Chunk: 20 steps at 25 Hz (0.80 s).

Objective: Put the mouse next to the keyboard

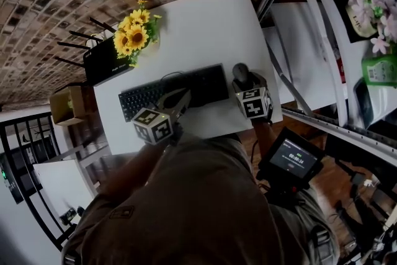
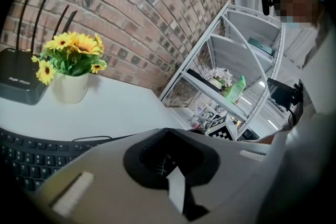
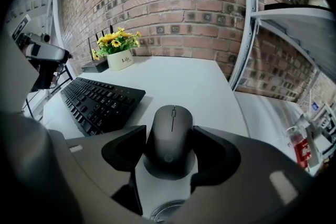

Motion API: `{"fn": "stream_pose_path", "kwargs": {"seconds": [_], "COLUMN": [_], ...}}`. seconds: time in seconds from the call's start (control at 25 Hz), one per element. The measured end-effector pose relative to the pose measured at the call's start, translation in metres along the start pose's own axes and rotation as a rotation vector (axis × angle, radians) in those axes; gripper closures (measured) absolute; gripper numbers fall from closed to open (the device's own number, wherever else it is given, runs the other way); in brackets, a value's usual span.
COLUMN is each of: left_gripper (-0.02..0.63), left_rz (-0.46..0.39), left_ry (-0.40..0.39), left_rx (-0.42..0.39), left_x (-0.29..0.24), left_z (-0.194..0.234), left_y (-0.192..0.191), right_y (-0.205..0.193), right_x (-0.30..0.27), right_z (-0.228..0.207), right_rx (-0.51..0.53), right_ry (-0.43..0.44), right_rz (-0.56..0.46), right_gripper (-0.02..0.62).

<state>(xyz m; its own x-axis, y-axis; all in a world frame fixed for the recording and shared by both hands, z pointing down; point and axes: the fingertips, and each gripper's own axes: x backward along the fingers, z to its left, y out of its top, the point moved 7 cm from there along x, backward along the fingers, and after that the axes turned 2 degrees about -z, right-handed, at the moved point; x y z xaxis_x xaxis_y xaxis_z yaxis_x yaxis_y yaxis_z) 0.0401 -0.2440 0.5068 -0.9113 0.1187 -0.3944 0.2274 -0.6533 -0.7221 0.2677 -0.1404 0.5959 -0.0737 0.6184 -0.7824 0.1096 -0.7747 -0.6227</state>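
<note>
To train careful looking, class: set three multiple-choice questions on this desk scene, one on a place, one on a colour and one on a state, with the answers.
1. On which side of the keyboard is the mouse?
A. the person's left
B. the person's right
C. on top of it

2. What colour are the flowers behind the keyboard?
A. yellow
B. red
C. blue

3. How is the right tool?
A. open and empty
B. closed on a cable
C. closed on the mouse

Answers:
1 B: the head view shows the mouse past the keyboard's right end.
2 A: yellow petals show in all three views.
3 C: in the right gripper view its jaws press on the mouse's two sides.
</note>
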Motion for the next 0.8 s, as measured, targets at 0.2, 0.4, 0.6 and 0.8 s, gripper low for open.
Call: {"fn": "stream_pose_path", "kwargs": {"seconds": [0.2,0.4,0.6,0.8], "left_gripper": [0.606,0.606,0.606,0.606], "left_rz": [-0.005,-0.011,-0.025,-0.051], "left_ry": [0.010,0.023,0.043,0.055], "left_rx": [-0.009,-0.002,0.006,0.014], "left_x": [0.000,-0.001,-0.001,0.002], "left_z": [0.000,-0.004,-0.009,-0.013], "left_y": [-0.001,-0.003,-0.005,-0.011], "right_y": [-0.002,-0.002,-0.001,0.007], "right_x": [-0.004,-0.004,-0.004,0.004], "right_z": [-0.001,0.000,0.002,0.001], "right_rx": [0.014,0.017,0.028,0.044], "right_ry": [0.009,0.015,0.025,0.020], "right_rz": [-0.003,0.003,-0.017,-0.072], "right_gripper": [0.304,0.301,0.272,0.236]}}
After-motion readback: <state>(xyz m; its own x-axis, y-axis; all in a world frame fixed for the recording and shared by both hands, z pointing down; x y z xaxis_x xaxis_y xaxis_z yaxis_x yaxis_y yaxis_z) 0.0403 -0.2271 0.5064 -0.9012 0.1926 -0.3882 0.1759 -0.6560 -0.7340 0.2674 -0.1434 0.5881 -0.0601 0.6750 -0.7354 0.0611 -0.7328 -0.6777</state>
